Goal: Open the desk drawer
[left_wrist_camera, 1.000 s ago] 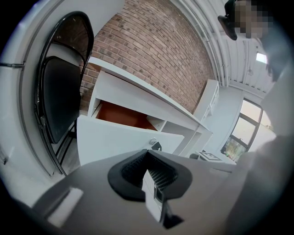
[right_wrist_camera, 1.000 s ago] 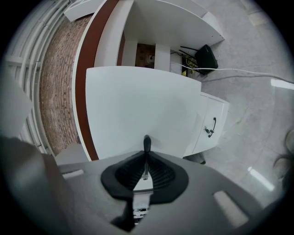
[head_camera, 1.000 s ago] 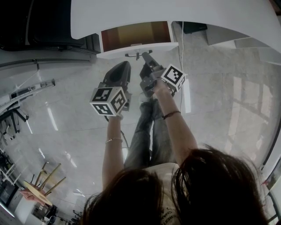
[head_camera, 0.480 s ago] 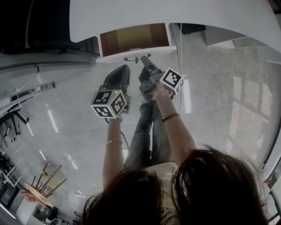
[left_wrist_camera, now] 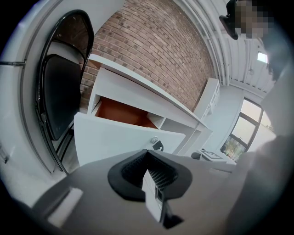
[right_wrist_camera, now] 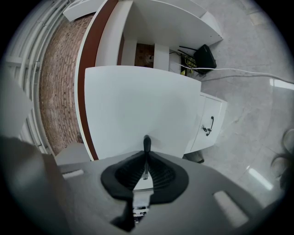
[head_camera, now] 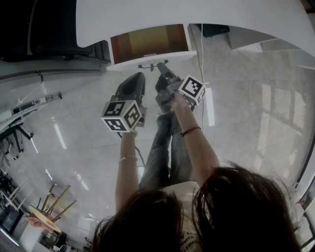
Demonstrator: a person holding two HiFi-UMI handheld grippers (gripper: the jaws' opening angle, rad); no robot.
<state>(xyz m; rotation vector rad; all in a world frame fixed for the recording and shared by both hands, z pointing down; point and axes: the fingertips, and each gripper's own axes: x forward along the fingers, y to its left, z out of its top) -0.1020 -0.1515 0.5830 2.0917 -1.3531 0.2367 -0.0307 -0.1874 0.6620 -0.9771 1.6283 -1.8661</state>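
Head view is showing the desk drawer (head_camera: 147,42) standing pulled out from under the white desk top (head_camera: 197,15), with its brown-orange inside lying open to the camera and its white front panel facing the person. The right gripper (head_camera: 161,66) is reaching up to that panel, its tip meeting the dark handle (head_camera: 146,64) just below the drawer front.

Right gripper view is giving the close look. The two black pads are pressing together on the handle (right_wrist_camera: 146,142) — a thin dark bar rising between them, with the broad white drawer front (right_wrist_camera: 142,101) filling the space behind. Off to that view's right, a white cabinet (right_wrist_camera: 216,110) with its own small dark pull is standing on the pale floor (right_wrist_camera: 257,137). A white cable (right_wrist_camera: 239,71) is running across the floor towards a black box (right_wrist_camera: 205,55).

The left gripper (head_camera: 135,78) is hanging just beside the right one, a little further back from the desk and apart from the drawer. In the left gripper view its jaws are lying closed against each other with nothing between them. Beyond the left gripper (left_wrist_camera: 148,158), the drawer (left_wrist_camera: 121,112) is showing its orange inside and a small dark fitting (left_wrist_camera: 156,144) on its white front. A black chair (left_wrist_camera: 59,101) is standing at the left of that view, and a brick wall (left_wrist_camera: 151,50) is rising behind the desk.

The person's legs (head_camera: 165,147) are stretching out below both grippers over the glossy floor.
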